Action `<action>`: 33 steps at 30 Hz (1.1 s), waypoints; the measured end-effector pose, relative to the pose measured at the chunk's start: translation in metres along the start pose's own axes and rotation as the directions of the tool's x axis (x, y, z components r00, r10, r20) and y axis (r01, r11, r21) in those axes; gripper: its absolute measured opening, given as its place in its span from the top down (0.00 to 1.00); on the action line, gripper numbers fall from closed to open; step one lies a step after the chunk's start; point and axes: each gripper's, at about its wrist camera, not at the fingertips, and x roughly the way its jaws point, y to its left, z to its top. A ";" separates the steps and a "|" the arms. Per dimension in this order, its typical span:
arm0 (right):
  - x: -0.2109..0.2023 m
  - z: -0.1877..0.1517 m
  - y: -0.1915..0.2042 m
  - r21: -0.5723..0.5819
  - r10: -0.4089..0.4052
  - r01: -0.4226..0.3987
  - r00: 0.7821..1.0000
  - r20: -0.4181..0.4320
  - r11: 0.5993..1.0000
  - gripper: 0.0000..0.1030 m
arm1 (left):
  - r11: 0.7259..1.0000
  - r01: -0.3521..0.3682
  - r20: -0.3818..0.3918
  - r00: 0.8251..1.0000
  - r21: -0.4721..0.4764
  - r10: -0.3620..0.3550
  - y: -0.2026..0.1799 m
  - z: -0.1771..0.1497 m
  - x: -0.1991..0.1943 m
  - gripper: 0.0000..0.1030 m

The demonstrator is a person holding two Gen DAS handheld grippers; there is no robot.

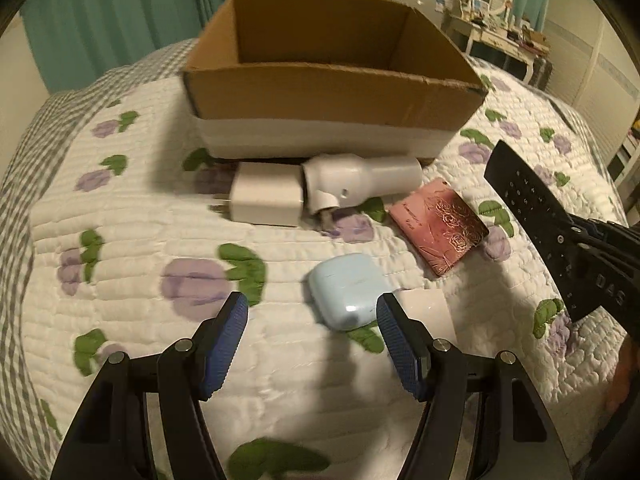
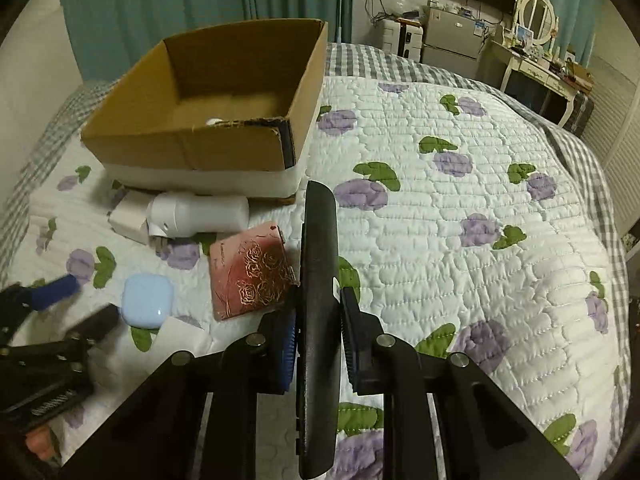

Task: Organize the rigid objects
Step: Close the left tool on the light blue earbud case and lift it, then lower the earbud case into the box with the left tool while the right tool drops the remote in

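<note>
My left gripper (image 1: 312, 338) is open and empty, just short of a pale blue earbud case (image 1: 346, 290) on the bed. My right gripper (image 2: 320, 320) is shut on a black remote control (image 2: 318, 264), held edge-up above the quilt; the remote also shows at the right of the left wrist view (image 1: 536, 216). A pink case with gold roses (image 1: 438, 226) lies right of the earbud case. A white charger (image 1: 266, 194) and a white cylindrical device (image 1: 362, 180) lie against an open cardboard box (image 1: 332, 94). The box (image 2: 192, 148) holds a small white object (image 2: 213, 121).
Everything lies on a white quilt with purple flowers (image 2: 460, 208). A white card (image 1: 426, 306) lies beside the earbud case. Teal curtains (image 2: 160, 0) hang behind the box. A dressing table with a mirror (image 2: 536, 40) stands at the far right.
</note>
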 end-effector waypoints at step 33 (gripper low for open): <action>-0.043 0.013 0.015 -0.055 0.075 -0.069 0.991 0.111 0.996 0.82 | 0.999 0.025 0.139 0.990 0.031 -0.030 -0.001 0.015 -0.054 0.51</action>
